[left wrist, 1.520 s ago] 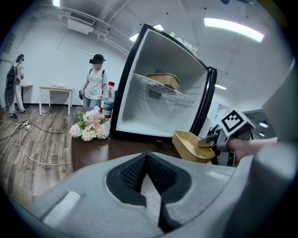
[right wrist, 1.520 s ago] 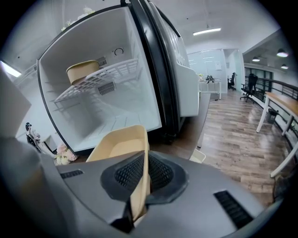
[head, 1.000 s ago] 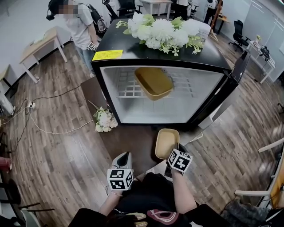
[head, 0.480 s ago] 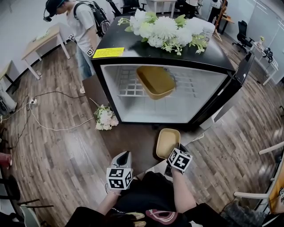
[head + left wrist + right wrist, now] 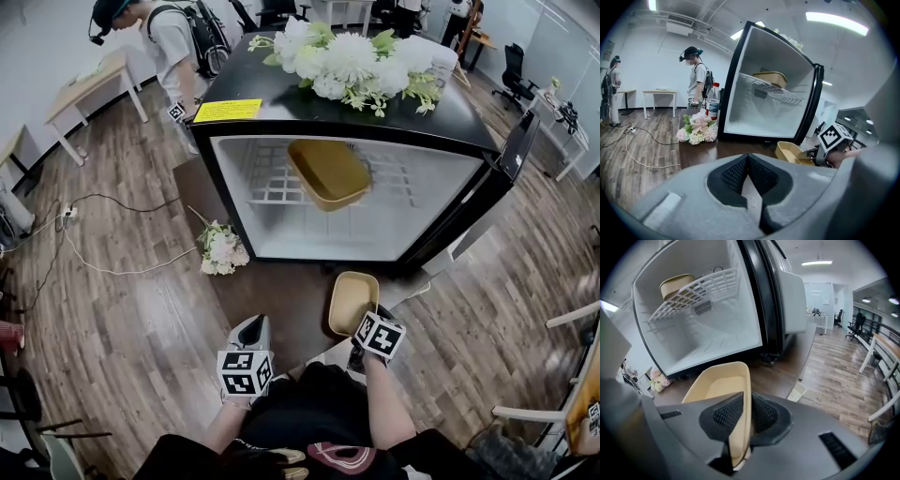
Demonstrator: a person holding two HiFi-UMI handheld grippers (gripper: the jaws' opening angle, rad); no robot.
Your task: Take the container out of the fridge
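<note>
Progress is well along for 1 container [image 5: 719,390]: it is out of the fridge [image 5: 450,117] and appears to rest on the dark bench [image 5: 281,300], just in front of the open cabinet. The right claw [image 5: 746,413] has its near rim between the pads. Its jaws have just been opening, and a thin dark gap shows on 1 side of the rim, so I judge the grip is letting go and not clamping. What is left for this container seems only to draw the claw clear.

The left claw [image 5: 747,176] is closed with nothing in it, held low beside the person and well apart from the container.

A second container [image 5: 326,173] of the same kind sits on the wire shelf [image 5: 272,187] inside the fridge. If the task means that one too, it is not yet taken out. The fridge door [image 5: 511,141] stands open.

The container is a shallow, tan, rounded-rectangle tub with thin walls and no lid. It looks empty, light and easy to tip by its rim.
</note>
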